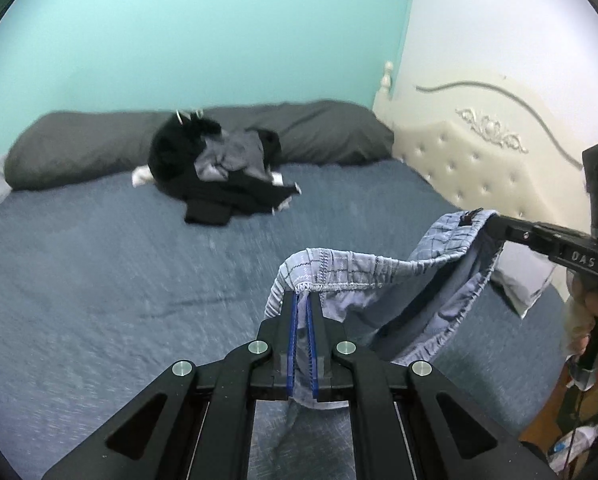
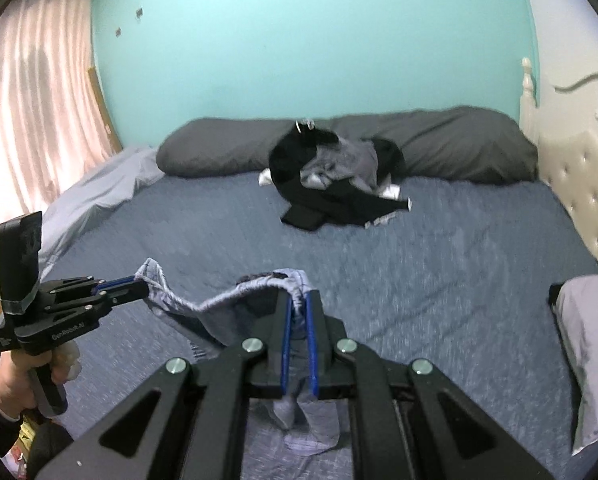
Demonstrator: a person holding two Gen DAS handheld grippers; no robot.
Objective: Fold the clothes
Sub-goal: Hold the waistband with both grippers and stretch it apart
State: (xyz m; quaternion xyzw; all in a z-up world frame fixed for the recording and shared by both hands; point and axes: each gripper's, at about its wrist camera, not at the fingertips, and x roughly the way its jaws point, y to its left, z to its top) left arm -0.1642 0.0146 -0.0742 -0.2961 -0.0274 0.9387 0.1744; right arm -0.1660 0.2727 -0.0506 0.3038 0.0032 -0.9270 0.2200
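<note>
A pair of pale blue checked cotton shorts (image 1: pixel 383 276) with a gathered elastic waistband hangs above the blue textured bedspread (image 1: pixel 119 280). The left gripper (image 1: pixel 302 298) and right gripper (image 2: pixel 299 300), tilted downward, each pinch the waistband between nearly closed blue pads. Far behind, a heap of black and grey clothes (image 1: pixel 223 172) lies against a long dark grey pillow (image 1: pixel 79 148).

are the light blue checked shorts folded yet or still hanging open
Not folded: the shorts hang open above the bed, waistband stretched between the left gripper and the right gripper, both shut on it.
</note>
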